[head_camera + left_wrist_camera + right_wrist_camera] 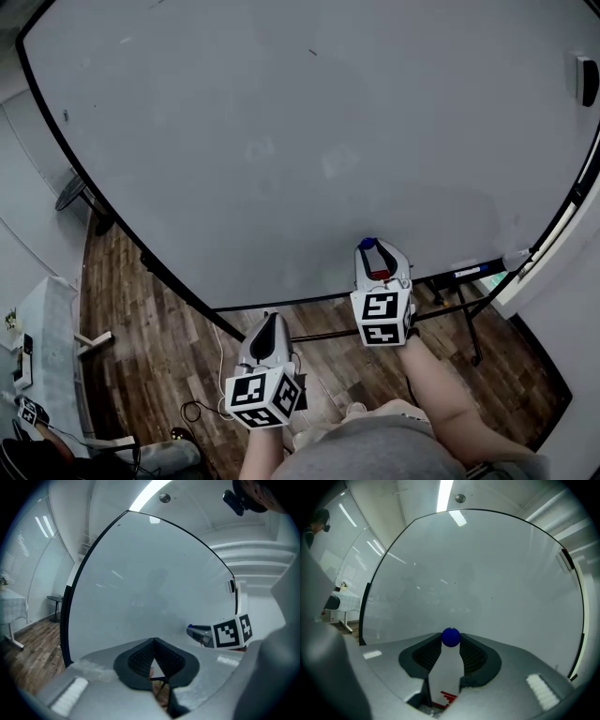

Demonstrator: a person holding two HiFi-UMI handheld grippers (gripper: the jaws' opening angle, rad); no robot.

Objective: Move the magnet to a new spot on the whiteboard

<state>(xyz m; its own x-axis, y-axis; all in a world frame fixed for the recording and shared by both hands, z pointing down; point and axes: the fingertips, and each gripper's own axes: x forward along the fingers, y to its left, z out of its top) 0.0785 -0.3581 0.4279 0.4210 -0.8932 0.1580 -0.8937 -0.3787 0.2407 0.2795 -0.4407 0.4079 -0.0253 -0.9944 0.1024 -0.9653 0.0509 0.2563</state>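
Ahead of the person, the whiteboard (281,141) fills most of the scene, its surface blank, with a small dark thing fixed near its right edge (586,80). Below its bottom edge the left gripper (271,321) hangs well apart from the board, jaws together on nothing. The right gripper (371,249) is up at the board's lower edge, just above the bottom frame, clamped on the magnet (450,637), a small blue ball pinched between the very tips of the pads. Whether the ball touches the board I cannot tell.

The likely trouble is that grip: a round thing held only at the tips could roll or pop out if the squeeze eases. It may also snap to the board early if carried too close.

No brand or word can be read. Only square black-and-white markers show on each cube (380,317), and a red mark inside the right gripper (446,697) is unreadable.
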